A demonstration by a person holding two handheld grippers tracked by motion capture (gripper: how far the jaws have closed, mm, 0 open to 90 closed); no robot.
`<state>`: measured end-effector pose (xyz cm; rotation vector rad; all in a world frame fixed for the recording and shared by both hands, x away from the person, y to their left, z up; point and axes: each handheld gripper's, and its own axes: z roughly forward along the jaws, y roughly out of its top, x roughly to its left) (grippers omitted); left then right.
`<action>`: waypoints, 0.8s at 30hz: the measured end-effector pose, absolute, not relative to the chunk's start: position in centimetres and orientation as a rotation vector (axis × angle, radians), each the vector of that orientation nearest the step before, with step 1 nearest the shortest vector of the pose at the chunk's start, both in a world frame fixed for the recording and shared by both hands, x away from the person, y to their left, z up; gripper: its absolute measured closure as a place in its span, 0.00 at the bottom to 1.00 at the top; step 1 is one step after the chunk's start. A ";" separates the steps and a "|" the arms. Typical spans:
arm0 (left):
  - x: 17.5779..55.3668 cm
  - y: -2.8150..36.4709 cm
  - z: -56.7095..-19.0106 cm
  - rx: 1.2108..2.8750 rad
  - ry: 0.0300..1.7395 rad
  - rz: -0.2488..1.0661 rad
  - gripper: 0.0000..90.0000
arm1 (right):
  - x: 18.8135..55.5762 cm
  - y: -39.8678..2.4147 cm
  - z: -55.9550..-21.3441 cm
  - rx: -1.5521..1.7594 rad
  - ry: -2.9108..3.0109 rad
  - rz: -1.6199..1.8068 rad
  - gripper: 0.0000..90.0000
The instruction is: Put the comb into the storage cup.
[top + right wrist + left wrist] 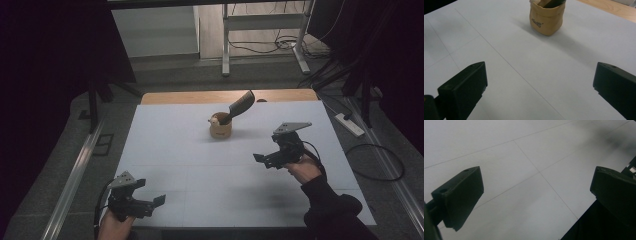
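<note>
Overall light: dim in the high view; the room's edges fall to near black at left and right, and the white surface (200, 160) is the brightest area.
Shadows: soft, smeared shadows lie on the surface near the front edge; the tan pouch (546, 18) casts a diffuse shadow toward the lower right in the right gripper view.
Glare: no hard highlights; the surface reads as flat grey-white.
Focus: the jaws of each hand-held gripper appear soft and dark in their own views, with little surface detail.
Left gripper view: a blurred dark smudge of shadow at upper right.
Grain: slight noise in the dark areas.
</note>
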<state>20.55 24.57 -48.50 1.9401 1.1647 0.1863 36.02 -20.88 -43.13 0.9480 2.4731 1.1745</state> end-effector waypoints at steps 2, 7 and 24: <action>20.5 24.6 -48.5 1.941 1.163 0.185 0.00 | 35.8 -21.0 -43.1 0.944 2.473 1.168 0.00; 20.6 24.6 -48.5 1.939 1.163 0.187 0.00 | 35.5 -21.4 -43.0 0.936 2.477 1.162 0.00; 20.6 24.7 -48.5 1.930 1.168 0.180 0.00 | 34.2 -23.4 -43.2 0.956 2.454 1.149 0.00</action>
